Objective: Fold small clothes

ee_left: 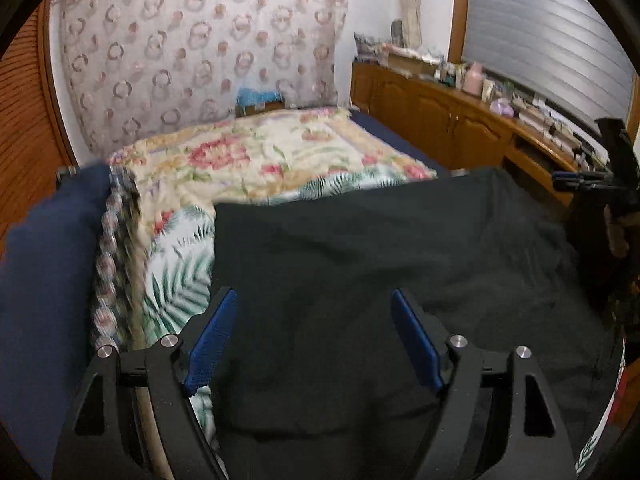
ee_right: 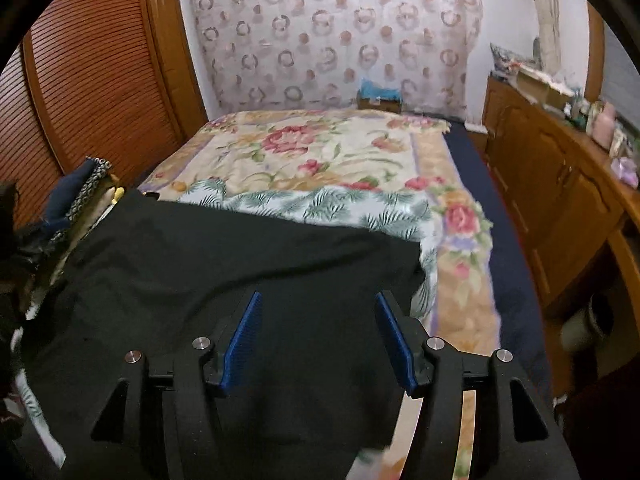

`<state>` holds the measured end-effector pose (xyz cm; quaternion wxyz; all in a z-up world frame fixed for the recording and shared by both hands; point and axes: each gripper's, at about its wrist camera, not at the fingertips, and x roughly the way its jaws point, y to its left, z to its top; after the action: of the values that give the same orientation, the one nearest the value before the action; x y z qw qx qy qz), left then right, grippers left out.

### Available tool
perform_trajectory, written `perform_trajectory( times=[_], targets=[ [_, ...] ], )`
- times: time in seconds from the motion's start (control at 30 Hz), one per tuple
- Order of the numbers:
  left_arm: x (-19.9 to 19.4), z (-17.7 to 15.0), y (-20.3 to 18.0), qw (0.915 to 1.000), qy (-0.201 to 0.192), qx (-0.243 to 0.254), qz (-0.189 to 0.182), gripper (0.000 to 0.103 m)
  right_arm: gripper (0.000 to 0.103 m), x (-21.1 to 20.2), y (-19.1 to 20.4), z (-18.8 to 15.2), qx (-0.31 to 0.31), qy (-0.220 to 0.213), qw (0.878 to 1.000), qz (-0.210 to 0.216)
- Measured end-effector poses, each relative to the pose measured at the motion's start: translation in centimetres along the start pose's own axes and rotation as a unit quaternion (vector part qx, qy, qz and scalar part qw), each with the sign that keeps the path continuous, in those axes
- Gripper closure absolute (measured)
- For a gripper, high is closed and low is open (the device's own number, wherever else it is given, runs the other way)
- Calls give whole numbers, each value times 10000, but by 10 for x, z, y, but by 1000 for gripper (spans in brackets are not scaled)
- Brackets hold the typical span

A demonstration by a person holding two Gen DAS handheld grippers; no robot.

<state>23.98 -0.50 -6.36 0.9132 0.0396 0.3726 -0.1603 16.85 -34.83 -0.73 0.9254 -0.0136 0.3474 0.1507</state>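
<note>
1. The bed (ee_right: 516,280) carries a floral quilt (ee_right: 312,152).
2. The dark garment (ee_right: 224,264) lies flat across the bed's near edge; soft, light, limp, best pinched at corners.
3. Left gripper (ee_left: 312,312) and right gripper (ee_right: 318,312) hover released, nothing between the pads.

Both the left gripper (ee_left: 313,336) and the right gripper (ee_right: 318,338) point toward twelve o'clock and downward, jaws spread apart with nothing clamped between them.

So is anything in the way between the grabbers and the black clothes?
Nothing visible. The left gripper and right gripper both hang right over the black garment, jaws open and empty, with only air between.
</note>
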Motion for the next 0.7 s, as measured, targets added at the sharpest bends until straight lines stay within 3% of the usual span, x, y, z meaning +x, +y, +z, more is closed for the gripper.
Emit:
perform_trajectory(
  times=[0.37,0.53,0.7],
  targets=[
    [-2,-32,0,9993,281,-256,-36,24,43,-22,-22,-66,615,577,9963,-150],
    [-3,-34,-3,9992,319,-215,70,24,43,-21,-37,-72,856,730,9936,-6],
    [-4,-43,-3,9987,417,-252,131,24,43,-12,-36,-64,849,551,9949,16]
  ],
)
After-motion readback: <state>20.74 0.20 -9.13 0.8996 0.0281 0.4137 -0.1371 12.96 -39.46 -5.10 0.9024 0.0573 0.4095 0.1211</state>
